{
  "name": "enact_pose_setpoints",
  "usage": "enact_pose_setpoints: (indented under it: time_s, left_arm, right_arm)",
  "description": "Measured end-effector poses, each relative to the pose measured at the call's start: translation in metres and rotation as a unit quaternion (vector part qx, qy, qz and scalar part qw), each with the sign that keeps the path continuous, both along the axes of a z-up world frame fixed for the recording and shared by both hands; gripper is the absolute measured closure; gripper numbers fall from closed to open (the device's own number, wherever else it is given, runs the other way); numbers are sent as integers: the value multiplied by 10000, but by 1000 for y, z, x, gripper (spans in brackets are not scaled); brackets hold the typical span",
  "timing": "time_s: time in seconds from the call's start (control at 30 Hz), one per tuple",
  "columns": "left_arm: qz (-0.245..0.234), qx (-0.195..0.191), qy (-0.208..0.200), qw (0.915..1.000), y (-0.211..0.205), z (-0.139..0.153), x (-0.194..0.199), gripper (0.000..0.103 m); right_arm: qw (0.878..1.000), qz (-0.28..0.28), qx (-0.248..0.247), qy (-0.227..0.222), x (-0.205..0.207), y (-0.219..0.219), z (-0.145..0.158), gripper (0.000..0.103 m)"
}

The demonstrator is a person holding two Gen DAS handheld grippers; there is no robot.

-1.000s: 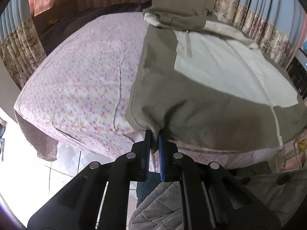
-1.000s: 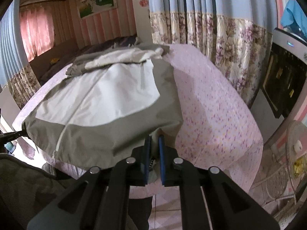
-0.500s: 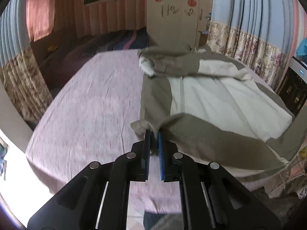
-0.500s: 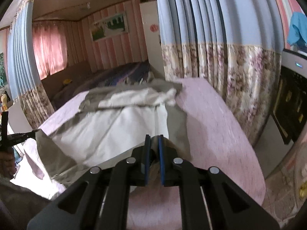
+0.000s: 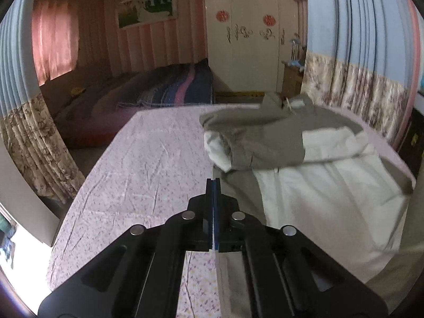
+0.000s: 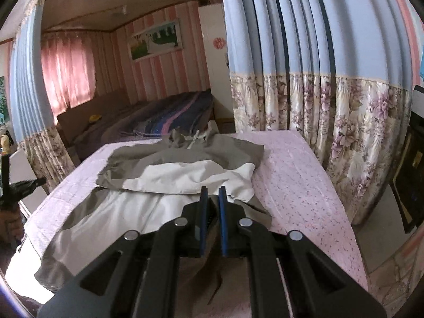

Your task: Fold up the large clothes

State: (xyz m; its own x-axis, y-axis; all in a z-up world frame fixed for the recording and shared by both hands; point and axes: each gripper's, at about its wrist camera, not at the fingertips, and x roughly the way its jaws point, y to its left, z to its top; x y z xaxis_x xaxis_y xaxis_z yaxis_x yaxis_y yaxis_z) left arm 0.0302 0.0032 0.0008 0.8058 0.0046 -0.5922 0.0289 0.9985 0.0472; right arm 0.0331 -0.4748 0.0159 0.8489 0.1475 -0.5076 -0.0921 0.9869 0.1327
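An olive-grey and cream jacket (image 5: 318, 198) lies front-up on a bed with a pink flowered sheet (image 5: 148, 175), its sleeves folded across the chest. My left gripper (image 5: 213, 182) hovers over the jacket's left edge. Its jaws are closing flat together with no cloth between them. In the right wrist view the jacket (image 6: 169, 175) spreads to the left and ahead. My right gripper (image 6: 212, 192) is shut on the jacket's hem, with a narrow gap between its pads. Olive cloth bunches between the pads and hangs beneath them.
A second bed with a dark striped blanket (image 5: 169, 90) stands behind this one. Flowered curtains (image 6: 344, 132) hang along the right side, with a dark cabinet (image 6: 408, 180) beyond. A white wardrobe (image 5: 251, 39) is at the back. A person's hand (image 6: 10, 222) shows at the left edge.
Both grippers have risen and moved forward over the bed. The hem corner held in the left gripper has left its jaws, which are now pressed together. The right gripper keeps its hold.
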Motion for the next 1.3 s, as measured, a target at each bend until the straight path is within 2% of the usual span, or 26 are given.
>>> enact_pose_setpoints:
  time_s: [0.2,0.4,0.47,0.53,0.6,0.63,0.67,0.8,0.87,1.0,1.1,1.23,1.3]
  left_arm:
    - [-156,-172,424,9988,11,-26,-17,103]
    - [-19,-301,370,9989,21,-26,-22,103]
    - [-88,-255,260,9993,15,-21,-21,103]
    - [-202,-264,209,9992,8,-19,-20,94]
    - [-402,-324,228,9984,-4,-21,-19,92]
    - [-497,-365,233,9978,-10,-22,-21,90]
    - [-618,-423,279,9968,-18,-26,-25,89]
    - [-1011,-699,207,9922,-57,-35,-55,88]
    - [-1201,-767,97,9897,-78,-33,-73,87]
    - [-1816,-969,-186,9784,-106,-19,-103,80]
    - [-2054,-817,-367,9746,-119,-16,-115,78]
    - [-2115,-691,-159,9748,-133,-29,-120,75]
    - [-1956,-263,-29,9803,-145,-43,-123,75]
  right_arm:
    - [9994,-312,107,38,52,-10,-3,95]
    - [9975,-689,130,45,133,-21,10,95]
    - [9960,-815,123,335,167,-27,4,95]
    - [9933,-808,137,812,195,-29,-12,92]
    - [9905,-949,38,997,206,-30,-28,87]
    - [9893,-963,36,1092,207,-31,-35,63]
    - [9899,-925,126,1071,203,-32,-40,50]
    - [9916,-961,45,867,171,-34,-47,49]
    - [9919,-993,19,792,155,-38,-46,45]
    - [9913,-1095,5,723,128,-50,-45,45]
    - [9911,-1163,17,652,111,-56,-43,45]
    - [9918,-1122,151,596,88,-56,-46,45]
    - [9926,-1066,133,567,78,-52,-47,44]
